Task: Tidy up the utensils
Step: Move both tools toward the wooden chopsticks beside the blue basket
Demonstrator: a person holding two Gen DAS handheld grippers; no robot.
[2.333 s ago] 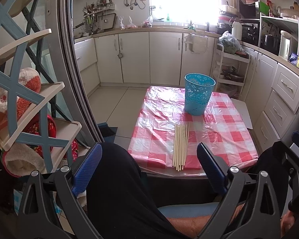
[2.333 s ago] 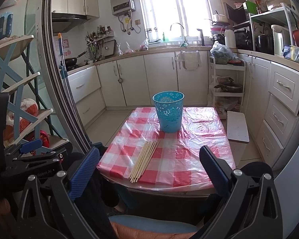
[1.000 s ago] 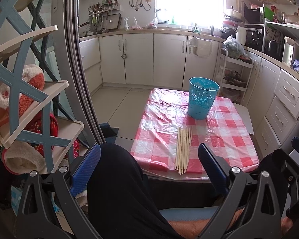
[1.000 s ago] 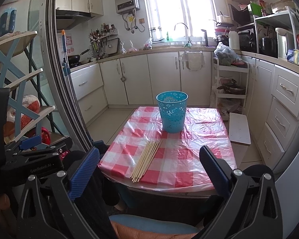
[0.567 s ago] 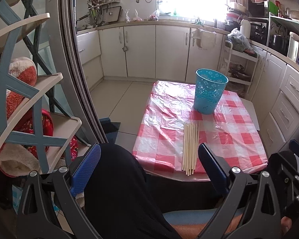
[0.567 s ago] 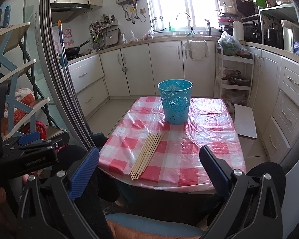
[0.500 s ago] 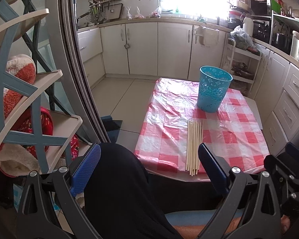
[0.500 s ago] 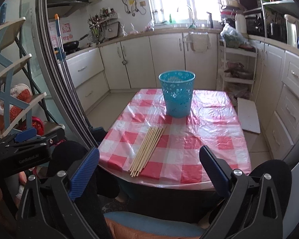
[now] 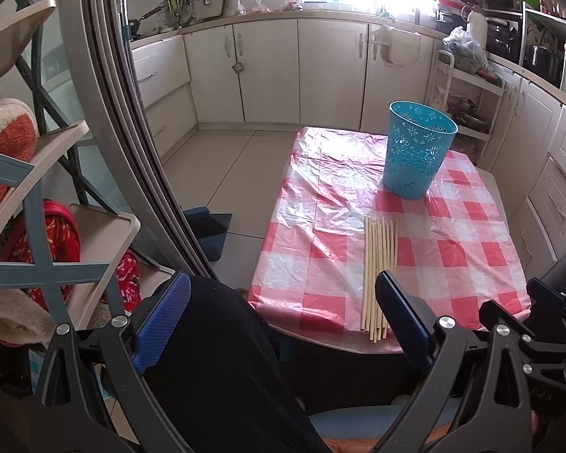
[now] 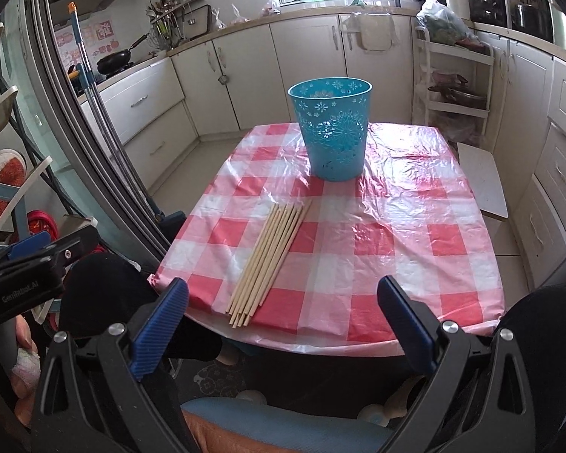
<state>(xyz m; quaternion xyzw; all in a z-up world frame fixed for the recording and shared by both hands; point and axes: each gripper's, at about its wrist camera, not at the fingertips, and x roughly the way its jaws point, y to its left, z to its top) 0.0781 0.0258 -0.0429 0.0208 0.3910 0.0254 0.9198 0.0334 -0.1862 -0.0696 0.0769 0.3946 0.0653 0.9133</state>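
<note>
— Where do we stand with the utensils?

— We see the chopsticks (image 10: 271, 258) lying side by side in a flat bundle on the red-and-white checked tablecloth (image 10: 388, 241), near the table's front edge. Their far tips point toward the blue basket (image 10: 332, 128), which stands upright further back on the same cloth, near the tips but apart from them.

— And our tongs?

— Our left gripper (image 9: 283, 321) hangs short of the table with its jaws spread wide, nothing between the blue pads. From its camera, the right-hand pad overlaps the near ends of the chopsticks (image 9: 378, 275), though we cannot tell that it touches them. A dark trouser leg (image 9: 222, 358) fills the gap between the fingers.

— The other one?

— Our right gripper (image 10: 283, 324) is likewise wide apart and empty, held before the table's near edge, with the bundle showing between its fingers. The basket (image 9: 417, 153) sits clear of both.
</note>
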